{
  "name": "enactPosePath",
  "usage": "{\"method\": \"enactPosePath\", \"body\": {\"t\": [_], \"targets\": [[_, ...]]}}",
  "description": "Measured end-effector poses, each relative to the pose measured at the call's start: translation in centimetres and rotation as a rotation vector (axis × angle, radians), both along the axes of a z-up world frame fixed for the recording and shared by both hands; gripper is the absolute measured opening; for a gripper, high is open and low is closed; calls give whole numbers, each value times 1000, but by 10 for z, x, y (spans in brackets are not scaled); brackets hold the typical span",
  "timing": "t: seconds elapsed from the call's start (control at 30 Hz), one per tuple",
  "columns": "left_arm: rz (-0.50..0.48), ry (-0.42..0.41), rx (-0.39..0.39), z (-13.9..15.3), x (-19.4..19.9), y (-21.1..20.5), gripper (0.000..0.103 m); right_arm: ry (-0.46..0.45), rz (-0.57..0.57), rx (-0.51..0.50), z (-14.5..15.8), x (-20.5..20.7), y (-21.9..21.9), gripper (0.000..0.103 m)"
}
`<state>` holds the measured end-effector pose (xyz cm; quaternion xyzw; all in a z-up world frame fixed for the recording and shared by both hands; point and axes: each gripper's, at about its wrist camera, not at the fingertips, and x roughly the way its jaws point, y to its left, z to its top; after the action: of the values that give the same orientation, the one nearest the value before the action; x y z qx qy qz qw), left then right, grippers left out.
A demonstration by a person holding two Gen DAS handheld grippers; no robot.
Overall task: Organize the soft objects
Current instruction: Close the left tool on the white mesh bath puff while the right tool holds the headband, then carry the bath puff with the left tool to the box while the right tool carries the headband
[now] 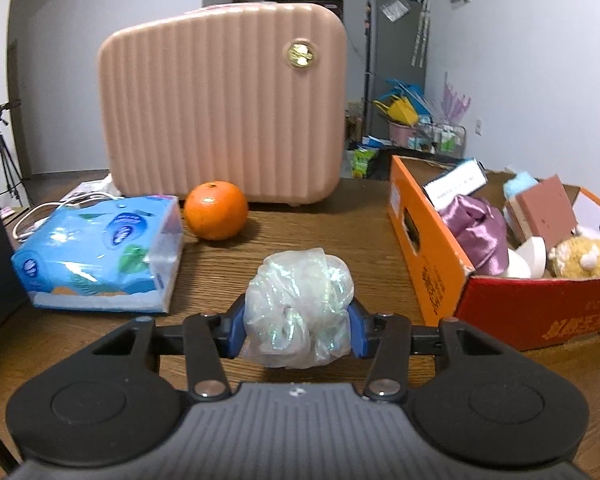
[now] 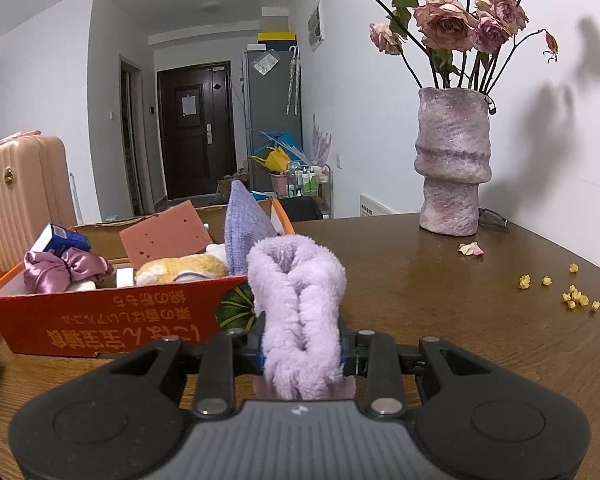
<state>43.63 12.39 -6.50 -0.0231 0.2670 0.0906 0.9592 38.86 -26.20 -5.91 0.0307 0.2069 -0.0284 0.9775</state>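
My left gripper (image 1: 298,330) is shut on an iridescent white organza scrunchie (image 1: 300,300), held just above the wooden table (image 1: 320,232). My right gripper (image 2: 302,354) is shut on a fluffy lilac headband (image 2: 298,304), held upright. An orange cardboard box (image 1: 428,264) stands to the right in the left wrist view and to the left in the right wrist view (image 2: 112,324). It holds a purple satin scrunchie (image 2: 56,270), a pink sponge (image 2: 166,236), a yellow plush toy (image 2: 180,270) and a lilac cloth (image 2: 242,226).
A pink ribbed suitcase (image 1: 224,108) stands at the back of the table. An orange (image 1: 216,210) and a blue tissue pack (image 1: 100,252) lie to the left. A vase of dried roses (image 2: 452,164) and loose petals (image 2: 572,294) are on the right.
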Motion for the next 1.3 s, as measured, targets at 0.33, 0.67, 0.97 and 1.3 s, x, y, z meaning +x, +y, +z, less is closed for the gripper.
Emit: {"method": "enactPosePath", "body": {"t": [0.33, 0.67, 0.97, 1.3], "targets": [[54, -57, 0, 10, -23, 1, 49, -31, 21, 3, 3, -6, 4, 29], [98, -124, -13, 25, -49, 2, 49, -66, 61, 10, 7, -15, 10, 29], [60, -185, -13, 39, -71, -16, 49, -94, 104, 17, 11, -25, 17, 29], [-17, -227, 6, 48, -86, -48, 49, -115, 140, 22, 13, -32, 26, 29]]}}
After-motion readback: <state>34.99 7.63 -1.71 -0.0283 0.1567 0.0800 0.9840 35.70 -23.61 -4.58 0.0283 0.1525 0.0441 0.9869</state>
